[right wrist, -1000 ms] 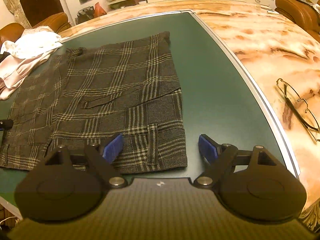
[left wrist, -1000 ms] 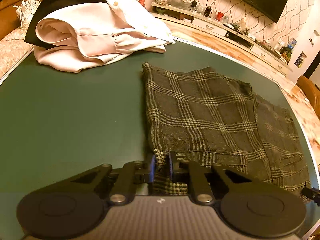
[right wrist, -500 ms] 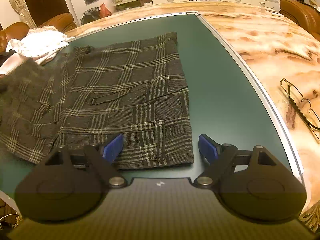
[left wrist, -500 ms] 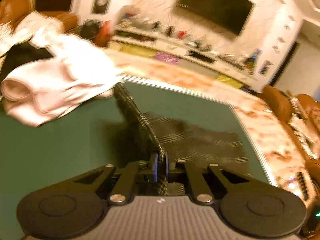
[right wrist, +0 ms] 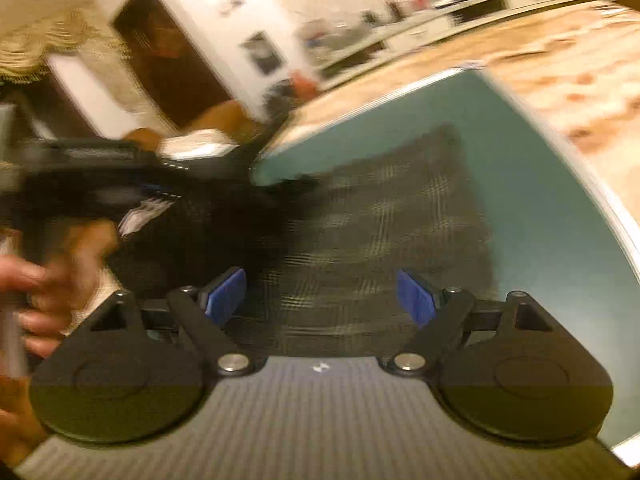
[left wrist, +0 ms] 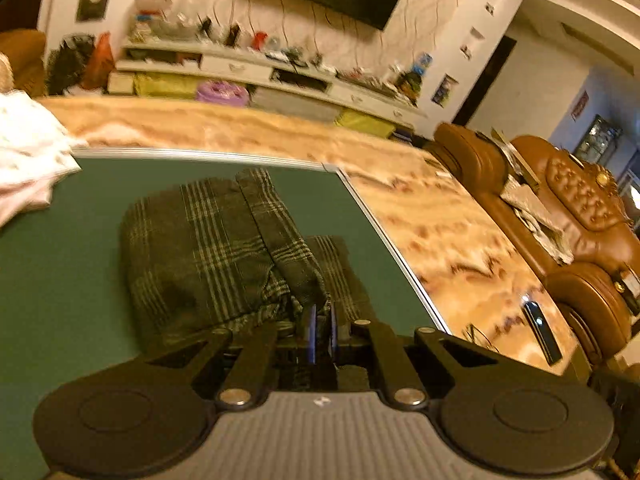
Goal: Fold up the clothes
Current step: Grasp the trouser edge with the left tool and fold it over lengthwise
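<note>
We are swinging the plaid shorts' (left wrist: 208,256) edge toward three o'clock, left tool (left wrist: 320,330) pinching it, right tool (right wrist: 320,296) wide, empty: fold half done

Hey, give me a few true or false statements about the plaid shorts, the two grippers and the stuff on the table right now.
1. The left gripper is shut on the plaid shorts. True.
2. The right gripper is clamped on the shorts. False: its jaws stand wide open, gripping nothing.
3. The shorts lie on a green table mat. True.
4. A red towel lies at the mat's left edge. False: pale clothing lies there.
</note>
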`<act>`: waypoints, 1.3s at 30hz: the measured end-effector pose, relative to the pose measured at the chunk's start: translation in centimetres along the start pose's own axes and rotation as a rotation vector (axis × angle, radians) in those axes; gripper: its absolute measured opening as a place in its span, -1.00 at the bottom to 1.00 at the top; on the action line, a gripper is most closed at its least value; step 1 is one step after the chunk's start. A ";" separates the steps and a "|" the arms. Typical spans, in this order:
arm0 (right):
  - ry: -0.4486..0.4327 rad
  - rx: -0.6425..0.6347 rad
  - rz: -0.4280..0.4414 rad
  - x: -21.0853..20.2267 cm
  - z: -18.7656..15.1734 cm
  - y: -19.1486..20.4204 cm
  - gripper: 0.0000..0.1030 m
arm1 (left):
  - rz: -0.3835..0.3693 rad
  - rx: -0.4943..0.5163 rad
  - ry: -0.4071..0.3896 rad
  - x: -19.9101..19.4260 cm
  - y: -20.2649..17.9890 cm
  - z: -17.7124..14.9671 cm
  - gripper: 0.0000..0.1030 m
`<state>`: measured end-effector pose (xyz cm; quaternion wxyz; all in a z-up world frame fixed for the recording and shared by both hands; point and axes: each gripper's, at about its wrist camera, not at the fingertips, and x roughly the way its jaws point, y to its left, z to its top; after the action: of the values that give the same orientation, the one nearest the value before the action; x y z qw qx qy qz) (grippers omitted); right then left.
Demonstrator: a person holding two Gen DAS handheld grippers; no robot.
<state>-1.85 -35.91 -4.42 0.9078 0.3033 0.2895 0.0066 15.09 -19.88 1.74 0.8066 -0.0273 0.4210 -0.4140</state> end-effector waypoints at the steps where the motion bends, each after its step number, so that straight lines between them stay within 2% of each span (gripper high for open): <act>1: 0.015 -0.004 0.025 0.4 0.3 0.3 0.76 | -0.018 -0.005 0.013 0.5 0.1 -0.3 -0.83; 5: 0.069 0.015 0.099 2.4 1.0 0.7 0.76 | -0.046 -0.014 0.029 1.5 0.8 -1.0 -0.76; 7: 0.082 0.072 0.137 3.0 1.1 0.0 0.76 | -0.055 -0.028 0.027 1.4 1.4 -1.2 -0.68; 12: 0.076 0.227 0.220 3.5 0.9 -2.4 0.76 | -0.105 -0.084 0.020 1.5 3.0 -1.3 -0.68; 17: 0.079 0.294 0.276 4.6 1.2 -3.2 0.76 | -0.069 -0.052 0.010 1.7 2.7 -1.4 -0.68; 18: 0.070 0.298 0.264 4.8 1.5 -3.3 0.76 | -0.057 -0.051 0.008 1.6 2.8 -1.4 -0.66; 20: 0.077 0.312 0.231 5.3 2.1 -3.7 0.76 | -0.040 -0.062 -0.008 1.0 3.2 -1.7 -0.43; 22: 0.099 0.361 0.253 6.2 2.6 -4.7 0.76 | -0.021 -0.076 -0.027 0.2 4.0 -2.1 -0.33; 25: 0.156 0.422 0.267 8.1 3.1 -6.4 0.76 | 0.021 -0.117 -0.041 -0.7 5.9 -3.1 -0.33; 30: 0.244 0.358 0.210 12.7 4.0 -6.7 0.74 | 0.064 -0.210 -0.019 -0.9 9.4 -5.0 -0.29; 31: 0.254 0.342 0.197 13.5 4.0 -6.6 0.47 | 0.074 -0.220 -0.015 -0.8 9.9 -5.3 -0.29; 32: 0.261 0.323 0.174 14.0 4.1 -6.5 -0.14 | 0.081 -0.227 -0.011 -0.7 10.3 -5.5 -0.29; 34: 0.266 0.285 0.139 14.5 4.3 -6.3 -0.78 | 0.094 -0.231 -0.004 -0.6 10.9 -5.7 -0.29; 37: 0.203 0.261 0.136 12.6 4.8 -6.0 -0.86 | 0.095 -0.202 -0.005 -0.2 10.4 -5.4 -0.29; 39: 0.116 0.206 0.113 9.4 5.5 -4.9 -0.87 | 0.085 -0.166 -0.012 0.2 9.5 -4.9 -0.23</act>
<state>8.05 -41.13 -8.50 0.8518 0.4098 0.3232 0.0458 17.79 -12.29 -5.27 0.8210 -0.0783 0.4498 -0.3428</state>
